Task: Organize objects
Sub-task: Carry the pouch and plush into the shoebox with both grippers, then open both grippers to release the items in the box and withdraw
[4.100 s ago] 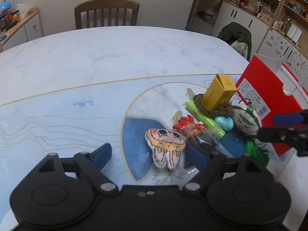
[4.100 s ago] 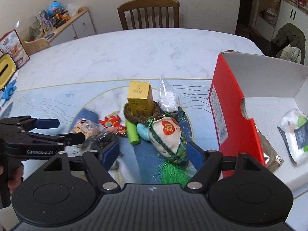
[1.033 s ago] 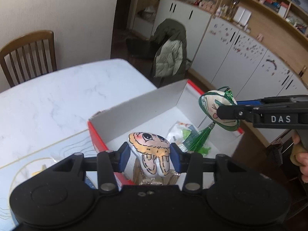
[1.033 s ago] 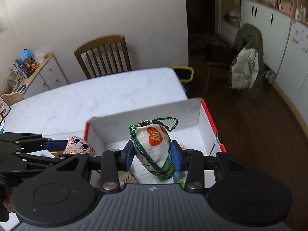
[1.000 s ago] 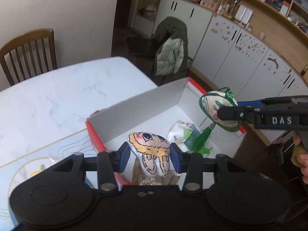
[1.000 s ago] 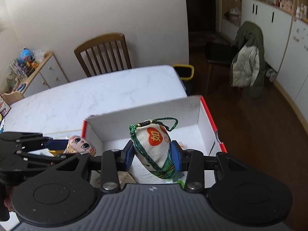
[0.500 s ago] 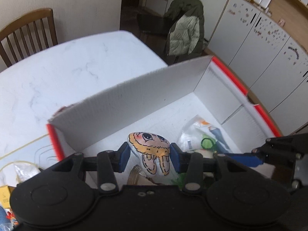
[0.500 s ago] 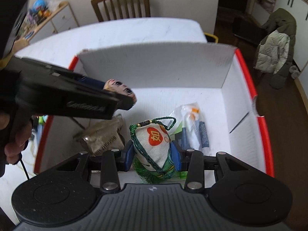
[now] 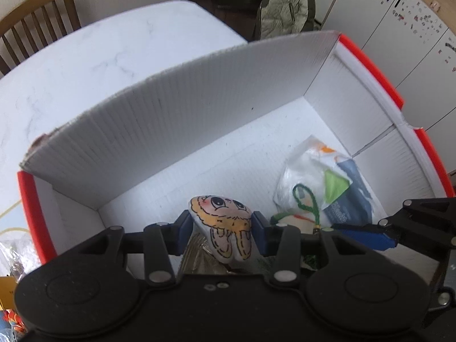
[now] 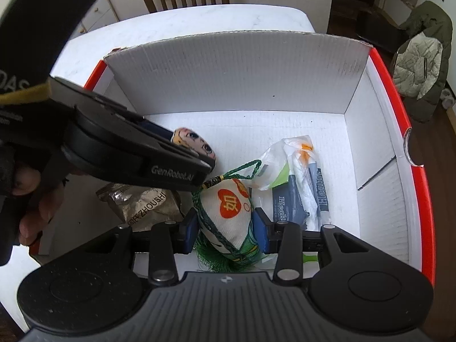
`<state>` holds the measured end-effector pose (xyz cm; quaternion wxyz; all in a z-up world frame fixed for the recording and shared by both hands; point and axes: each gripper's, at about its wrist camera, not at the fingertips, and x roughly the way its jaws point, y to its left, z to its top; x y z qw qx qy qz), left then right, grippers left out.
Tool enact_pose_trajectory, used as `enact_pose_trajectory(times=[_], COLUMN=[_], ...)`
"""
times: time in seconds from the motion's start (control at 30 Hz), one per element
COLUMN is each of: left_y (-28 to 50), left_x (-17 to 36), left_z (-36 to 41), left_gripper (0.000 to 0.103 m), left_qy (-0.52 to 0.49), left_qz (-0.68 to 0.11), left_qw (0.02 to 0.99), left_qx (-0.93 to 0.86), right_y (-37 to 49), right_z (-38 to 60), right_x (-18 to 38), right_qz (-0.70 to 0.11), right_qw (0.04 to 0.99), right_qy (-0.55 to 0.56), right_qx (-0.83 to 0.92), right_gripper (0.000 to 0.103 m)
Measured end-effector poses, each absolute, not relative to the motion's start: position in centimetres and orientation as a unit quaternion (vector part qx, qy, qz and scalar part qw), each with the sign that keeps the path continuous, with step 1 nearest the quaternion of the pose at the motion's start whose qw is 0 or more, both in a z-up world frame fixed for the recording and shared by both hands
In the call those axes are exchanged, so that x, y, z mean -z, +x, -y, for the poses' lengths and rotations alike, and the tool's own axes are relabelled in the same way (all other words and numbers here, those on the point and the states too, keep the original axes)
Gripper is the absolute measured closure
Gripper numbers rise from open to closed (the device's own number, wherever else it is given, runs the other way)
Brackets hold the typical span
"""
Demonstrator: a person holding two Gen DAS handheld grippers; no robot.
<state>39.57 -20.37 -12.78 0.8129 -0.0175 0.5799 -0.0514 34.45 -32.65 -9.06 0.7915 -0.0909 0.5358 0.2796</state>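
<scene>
Compared with half a second back, both grippers have dropped deeper into the red box (image 10: pixel 421 188) — its white walls now fill most of each view and the table (image 9: pixel 85 65) has shrunk to a strip behind the back flap.

The left gripper (image 9: pixel 221 229) is pinched tight on the little cartoon-face plush (image 9: pixel 223 222), blue pads pressed against both its sides. The plush's long axis runs along the fingers: face end pointing forward and away from the camera, ears end back toward the gripper body. In the right wrist view it pokes out past the left tool's tip, face up (image 10: pixel 192 142).

The right gripper (image 10: pixel 225 232) is clamped on the white embroidered sachet (image 10: pixel 230 211) — loop cord end pointing forward into the box, green tassel hanging back under the gripper.

Both are held over the box floor, just beside a crumpled foil packet (image 10: pixel 142 202) and a plastic-wrapped pack (image 10: pixel 296 182). Whether either touches the floor can't be told.
</scene>
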Motion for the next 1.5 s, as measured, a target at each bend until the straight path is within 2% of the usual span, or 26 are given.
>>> enact_pose_trajectory(times=[0.33, 0.5, 0.6, 0.87, 1.07, 1.3, 1.5], left_y=[40.1, 39.9, 39.6, 38.3, 37.0, 35.7, 34.1], left_x=[13.7, 13.4, 12.9, 10.5, 8.5, 6.2, 4.3], left_z=[20.2, 20.0, 20.2, 20.5, 20.8, 20.3, 19.6], left_gripper=[0.057, 0.045, 0.037, 0.029, 0.018, 0.015, 0.011], left_qy=[-0.016, -0.016, -0.011, -0.016, -0.013, -0.013, -0.026], left_qz=[-0.612, -0.609, -0.601, -0.571, -0.545, -0.518, -0.493], left_qw=[0.79, 0.792, 0.799, 0.82, 0.838, 0.855, 0.869], left_qx=[0.038, 0.029, 0.034, 0.035, 0.03, 0.025, 0.032], right_y=[34.9, 34.7, 34.6, 34.1, 33.1, 31.9, 31.1], right_z=[33.3, 33.9, 33.9, 34.8, 35.3, 36.3, 36.9], right_x=[8.8, 8.2, 7.4, 5.2, 3.5, 1.6, -0.3], right_qz=[-0.539, -0.534, -0.524, -0.503, -0.486, -0.467, -0.453], right_qw=[0.79, 0.793, 0.802, 0.814, 0.823, 0.832, 0.839], right_qy=[-0.08, -0.078, -0.08, -0.079, -0.08, -0.073, -0.057], right_qx=[-0.282, -0.284, -0.277, -0.279, -0.283, -0.289, -0.295], right_gripper=[0.059, 0.058, 0.039, 0.039, 0.036, 0.036, 0.031])
